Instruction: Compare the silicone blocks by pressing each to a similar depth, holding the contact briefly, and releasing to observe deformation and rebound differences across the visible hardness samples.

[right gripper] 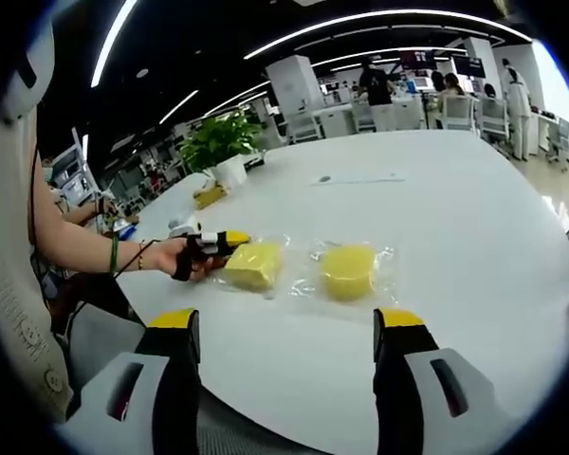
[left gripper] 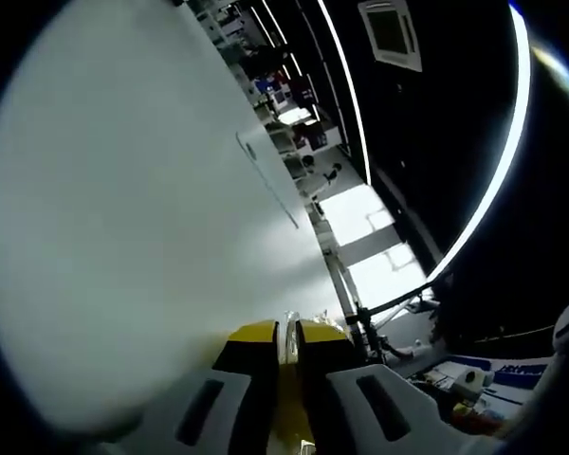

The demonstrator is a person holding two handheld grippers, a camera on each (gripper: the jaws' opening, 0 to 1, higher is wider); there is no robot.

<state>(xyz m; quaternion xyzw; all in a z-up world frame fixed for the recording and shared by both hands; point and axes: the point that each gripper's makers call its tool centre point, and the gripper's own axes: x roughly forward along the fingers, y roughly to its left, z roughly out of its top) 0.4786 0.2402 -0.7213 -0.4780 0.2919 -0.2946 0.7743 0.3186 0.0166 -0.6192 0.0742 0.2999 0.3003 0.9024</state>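
From my right claw's view, the left claw [right gripper: 229,240] sits left of the square block [right gripper: 254,264], its yellow tips touching the block's bag edge — a hand [right gripper: 175,256] carries it. In its own view the left claw [left gripper: 287,334] has its jaws nearly closed on a thin clear sliver, against the white surface [left gripper: 123,237]. The round block [right gripper: 347,270] lies bagged just right of the square one. My right claw [right gripper: 286,327] hangs wide open, holding nothing — near the blocks, apart.
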